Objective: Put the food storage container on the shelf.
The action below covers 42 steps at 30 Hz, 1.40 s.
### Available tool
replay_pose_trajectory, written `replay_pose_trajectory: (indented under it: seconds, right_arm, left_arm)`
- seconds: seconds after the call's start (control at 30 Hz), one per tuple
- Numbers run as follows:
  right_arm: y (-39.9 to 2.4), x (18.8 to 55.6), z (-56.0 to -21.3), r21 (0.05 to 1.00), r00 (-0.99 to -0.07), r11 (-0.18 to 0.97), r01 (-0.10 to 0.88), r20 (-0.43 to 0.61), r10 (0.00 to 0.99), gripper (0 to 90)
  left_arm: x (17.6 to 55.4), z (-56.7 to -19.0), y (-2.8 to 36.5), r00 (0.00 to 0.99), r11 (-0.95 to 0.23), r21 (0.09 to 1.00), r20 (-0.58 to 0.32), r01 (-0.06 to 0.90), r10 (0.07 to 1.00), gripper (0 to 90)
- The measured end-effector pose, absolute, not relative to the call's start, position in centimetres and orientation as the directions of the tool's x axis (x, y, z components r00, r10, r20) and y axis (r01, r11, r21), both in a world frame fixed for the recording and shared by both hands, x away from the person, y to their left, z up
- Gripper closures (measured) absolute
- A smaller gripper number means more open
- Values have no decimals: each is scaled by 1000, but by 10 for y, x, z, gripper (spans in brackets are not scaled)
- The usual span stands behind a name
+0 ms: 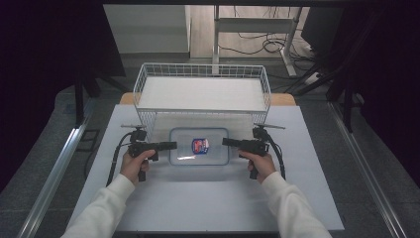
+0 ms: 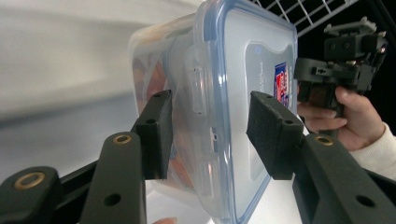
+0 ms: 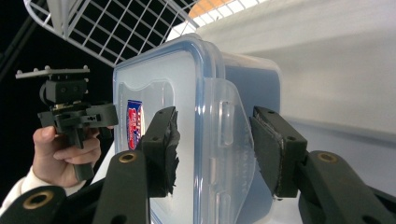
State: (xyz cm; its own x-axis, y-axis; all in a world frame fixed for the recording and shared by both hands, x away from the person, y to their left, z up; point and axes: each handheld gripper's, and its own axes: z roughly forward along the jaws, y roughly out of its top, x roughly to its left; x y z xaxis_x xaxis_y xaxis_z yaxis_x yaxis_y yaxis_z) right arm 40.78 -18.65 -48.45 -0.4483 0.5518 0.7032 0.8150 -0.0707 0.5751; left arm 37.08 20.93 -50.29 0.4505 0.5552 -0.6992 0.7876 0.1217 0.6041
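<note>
1. High view: the grey table point(image 1: 208, 198) carries everything, stretching under and beyond both grippers.
2. Beyond the jaws of both grippers, at the far side of the table, stands a white wire basket point(image 1: 203, 72). Its mesh also shows past the jaw tips in the left gripper view point(image 2: 308, 11) and the right gripper view point(image 3: 116, 32).
3. Between the two grippers lies a clear plastic container point(image 1: 199, 146) with a blue-rimmed snap lid, just in front of the basket. In the left gripper view point(image 2: 243, 70) its end, with the lid clasp, sits between that gripper's pads; the right gripper view point(image 3: 196, 116) shows the opposite end likewise between the pads.
4. The left gripper point(image 1: 168, 146) points across at the container's left end. Its jaws stand about half apart, one on each side of the container's edge; whether the pads press on it I cannot tell.
5. The right gripper point(image 1: 227, 142) points across at the container's right end, jaws also about half apart around the edge; contact is unclear.
6. On the lid, midway between both grippers, sits a small red, white and blue label point(image 1: 200, 145); its writing is too small and blurred to read in any view point(image 2: 280, 84) point(image 3: 134, 122).
</note>
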Motion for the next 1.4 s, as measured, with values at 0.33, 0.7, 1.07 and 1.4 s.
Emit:
replay_pose_trajectory:
  seconds: [0.33, 0.7, 1.07, 1.4]
  right_arm:
    - [-189, 415, -497, 589, -435, -87, 803, 680, 590, 499]
    - [-187, 417, -505, 596, -408, -142, 790, 685, 604, 485]
    - [-183, 413, -506, 592, -393, -157, 791, 688, 610, 376]
    - [-194, 389, -492, 673, -440, -118, 730, 595, 672, 312]
  left_arm:
    - [380, -521, 202, 436, 145, 597, -711, 789, 552, 513]
    - [385, -527, 200, 398, 206, 579, -736, 788, 548, 498]
    - [381, -524, 195, 408, 185, 603, -704, 776, 581, 394]
    - [363, -515, 204, 412, 179, 648, -648, 740, 641, 335]
